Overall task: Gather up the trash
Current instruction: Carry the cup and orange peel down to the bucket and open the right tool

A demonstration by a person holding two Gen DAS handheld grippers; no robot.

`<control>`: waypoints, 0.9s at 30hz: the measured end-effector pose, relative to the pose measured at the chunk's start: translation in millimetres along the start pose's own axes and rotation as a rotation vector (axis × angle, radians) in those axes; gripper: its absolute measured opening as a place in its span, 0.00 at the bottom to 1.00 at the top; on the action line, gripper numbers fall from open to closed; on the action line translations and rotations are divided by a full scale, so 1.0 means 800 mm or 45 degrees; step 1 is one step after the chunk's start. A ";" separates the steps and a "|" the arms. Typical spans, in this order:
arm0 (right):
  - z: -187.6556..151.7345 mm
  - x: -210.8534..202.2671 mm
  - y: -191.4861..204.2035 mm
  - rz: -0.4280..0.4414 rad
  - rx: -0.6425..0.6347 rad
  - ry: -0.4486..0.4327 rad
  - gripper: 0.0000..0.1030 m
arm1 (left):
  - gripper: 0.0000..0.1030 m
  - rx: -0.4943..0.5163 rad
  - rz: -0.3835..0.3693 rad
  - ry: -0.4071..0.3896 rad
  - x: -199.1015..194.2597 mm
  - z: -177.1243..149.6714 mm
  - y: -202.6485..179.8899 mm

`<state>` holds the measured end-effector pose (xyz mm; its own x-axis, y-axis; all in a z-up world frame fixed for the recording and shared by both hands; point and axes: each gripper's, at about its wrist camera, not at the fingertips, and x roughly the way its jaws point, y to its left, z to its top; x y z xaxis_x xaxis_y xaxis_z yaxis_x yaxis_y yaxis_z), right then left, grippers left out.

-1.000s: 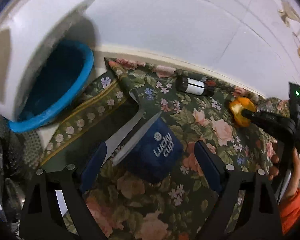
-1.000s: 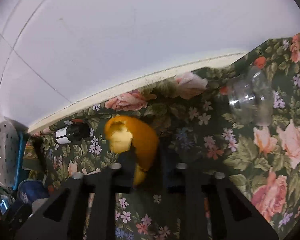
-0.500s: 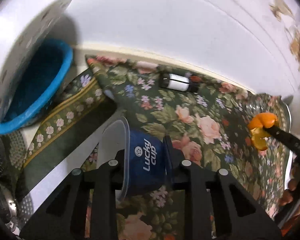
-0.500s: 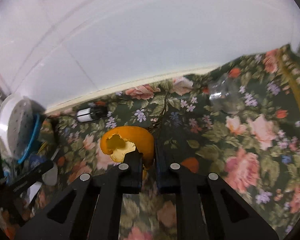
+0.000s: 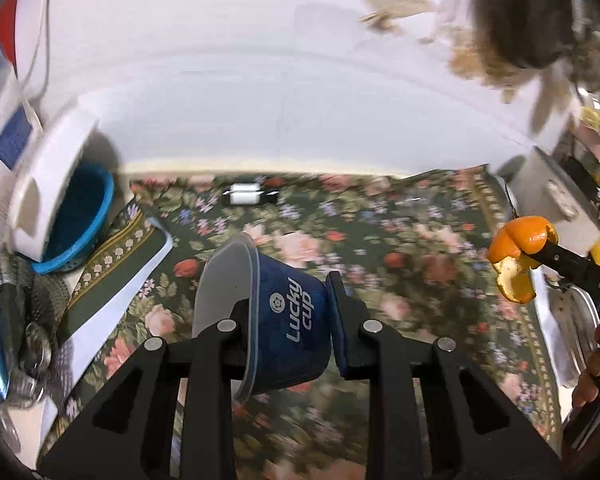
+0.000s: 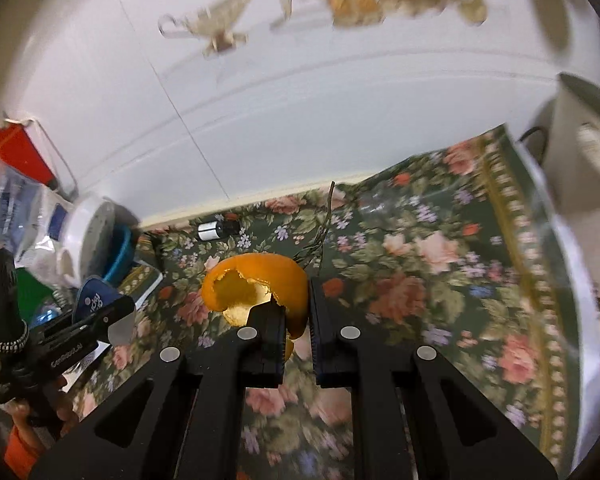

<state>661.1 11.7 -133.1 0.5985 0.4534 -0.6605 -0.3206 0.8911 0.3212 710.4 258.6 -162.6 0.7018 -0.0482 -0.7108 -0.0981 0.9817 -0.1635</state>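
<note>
My left gripper (image 5: 288,320) is shut on a blue "Lucky cup" paper cup (image 5: 284,332) and holds it tilted above the floral tablecloth (image 5: 380,248). The cup also shows in the right wrist view (image 6: 94,300). My right gripper (image 6: 296,320) is shut on an orange peel (image 6: 256,284), lifted above the cloth; the peel also shows at the right of the left wrist view (image 5: 520,252). A small dark bottle with a white label (image 5: 250,195) lies near the wall; it also shows in the right wrist view (image 6: 216,230).
A white perforated lid over a blue basket (image 5: 72,216) stands at the left edge. Metal and plastic clutter (image 5: 4,320) lies at the left. A white appliance (image 6: 580,152) stands at the right. The white tiled wall (image 5: 280,80) backs the table.
Both grippers have risen and pulled back from the table. The left one closed on the cup a second ago and now carries it up. The orange peel has risen with the right gripper.
</note>
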 end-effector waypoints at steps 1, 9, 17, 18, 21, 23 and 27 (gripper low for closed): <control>-0.003 -0.009 0.000 -0.002 -0.010 -0.012 0.09 | 0.25 0.003 -0.001 -0.016 -0.012 -0.003 -0.010; -0.044 -0.125 -0.035 0.048 -0.092 -0.085 0.09 | 0.25 -0.025 0.061 -0.109 -0.117 -0.060 -0.102; -0.091 -0.210 -0.035 0.122 -0.164 -0.088 0.09 | 0.25 -0.042 0.108 -0.134 -0.210 -0.128 -0.150; -0.098 -0.217 -0.032 0.127 -0.168 -0.090 0.09 | 0.25 -0.039 0.115 -0.136 -0.218 -0.134 -0.152; -0.119 -0.238 -0.024 0.149 -0.164 -0.085 0.09 | 0.25 -0.032 0.116 -0.144 -0.244 -0.157 -0.152; -0.133 -0.248 -0.017 0.153 -0.159 -0.086 0.09 | 0.25 -0.026 0.109 -0.146 -0.258 -0.169 -0.149; -0.168 -0.272 0.003 0.144 -0.127 -0.090 0.09 | 0.25 -0.007 0.072 -0.142 -0.284 -0.202 -0.133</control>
<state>431.4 -86.9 -80.0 0.6034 0.5541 -0.5735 -0.4578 0.8295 0.3198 447.4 135.3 -94.0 0.7692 0.0287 -0.6384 -0.1439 0.9811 -0.1293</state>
